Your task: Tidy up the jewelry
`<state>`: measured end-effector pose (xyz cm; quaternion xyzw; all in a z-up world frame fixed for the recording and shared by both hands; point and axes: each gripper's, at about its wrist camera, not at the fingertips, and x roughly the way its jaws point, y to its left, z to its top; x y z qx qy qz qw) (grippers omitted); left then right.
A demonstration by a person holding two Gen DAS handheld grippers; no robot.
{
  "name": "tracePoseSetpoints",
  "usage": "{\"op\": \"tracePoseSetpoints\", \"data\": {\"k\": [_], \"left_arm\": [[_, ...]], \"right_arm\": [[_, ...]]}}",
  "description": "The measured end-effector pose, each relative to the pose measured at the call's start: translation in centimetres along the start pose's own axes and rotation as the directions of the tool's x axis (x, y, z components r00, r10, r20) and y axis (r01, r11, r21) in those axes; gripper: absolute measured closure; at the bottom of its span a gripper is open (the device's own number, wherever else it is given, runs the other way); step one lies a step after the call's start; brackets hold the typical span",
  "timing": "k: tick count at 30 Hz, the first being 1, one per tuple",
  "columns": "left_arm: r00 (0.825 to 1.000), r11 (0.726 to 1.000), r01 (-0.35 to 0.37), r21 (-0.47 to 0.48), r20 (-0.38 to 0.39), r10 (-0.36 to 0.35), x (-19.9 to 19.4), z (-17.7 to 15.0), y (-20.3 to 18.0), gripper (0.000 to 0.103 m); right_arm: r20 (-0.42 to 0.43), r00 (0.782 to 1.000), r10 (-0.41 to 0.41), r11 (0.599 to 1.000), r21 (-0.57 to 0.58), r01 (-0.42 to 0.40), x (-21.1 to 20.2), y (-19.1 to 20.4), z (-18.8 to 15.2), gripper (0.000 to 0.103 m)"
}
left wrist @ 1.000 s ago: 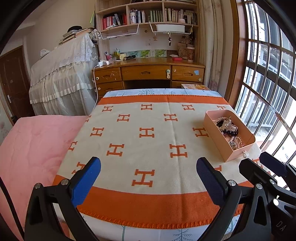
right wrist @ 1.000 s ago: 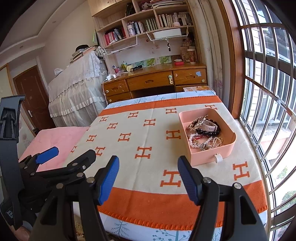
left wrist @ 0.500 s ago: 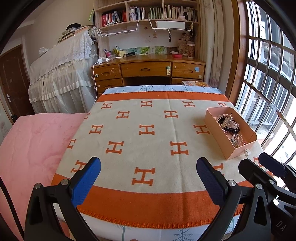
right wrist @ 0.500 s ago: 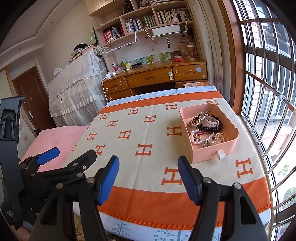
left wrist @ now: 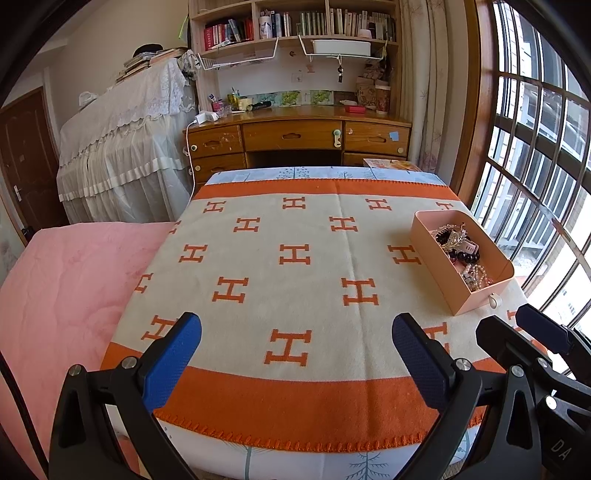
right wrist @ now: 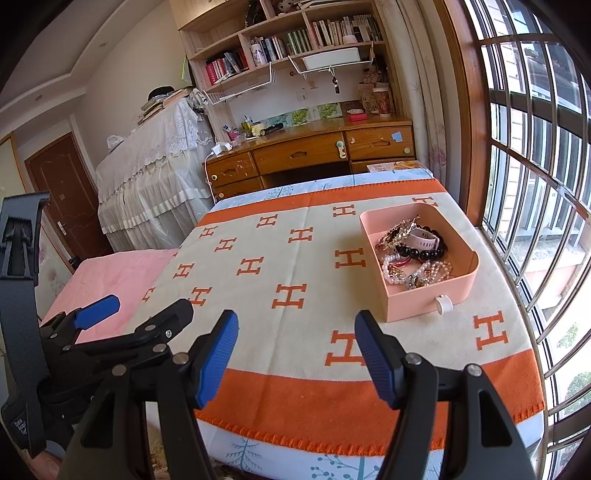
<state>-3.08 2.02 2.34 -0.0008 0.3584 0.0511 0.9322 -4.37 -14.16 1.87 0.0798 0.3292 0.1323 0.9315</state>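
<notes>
Pink tray [right wrist: 432, 301] on the blanket [right wrist: 280, 273], toward the window side, open at the top, a small white knob [right wrist: 443, 304] on its near wall. Inside the tray, a tangle of jewelry [right wrist: 412, 254]: dark beads [right wrist: 421, 253], a pale watch band [right wrist: 424, 238], pearl strands [right wrist: 395, 275], a gold-toned piece toward the far wall. All of it within the tray walls; individual pieces too entangled to separate further.

Left tool [left wrist: 295, 358] wide open, nothing between its blue pads [left wrist: 171, 360], poised over the near orange border of the blanket, well short of the tray and to the door side of it. Right tool [right wrist: 295, 354] likewise spread, gripping nothing, above the same orange border, nearer the tray yet apart from it; tray ahead and slightly toward the window from its gap. Left tool also visible in the right view [right wrist: 122, 319], off on the door side of the tray, beside the right tool.

From the left view, tray [left wrist: 432, 266] at the window edge of the blanket, jewelry [left wrist: 460, 251] heaped along its length.

Beyond the tray, across the foot of the bed, a wooden bench [left wrist: 295, 134] with drawers, bookshelves [left wrist: 295, 26] above it. Pink quilt [left wrist: 62, 288] alongside the blanket, on the side away from the tray.
</notes>
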Motion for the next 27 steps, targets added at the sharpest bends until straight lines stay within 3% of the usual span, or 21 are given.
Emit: {"op": "tracePoseSetpoints", "data": {"k": [27], "left_arm": [[1.000,1.000,0.004,-0.005,-0.005,-0.004,-0.51,-0.85,0.45,0.001]], "right_arm": [[-0.004,1.000,0.003,1.000,0.004,-0.003,0.07,0.13,-0.19,0.037]]}}
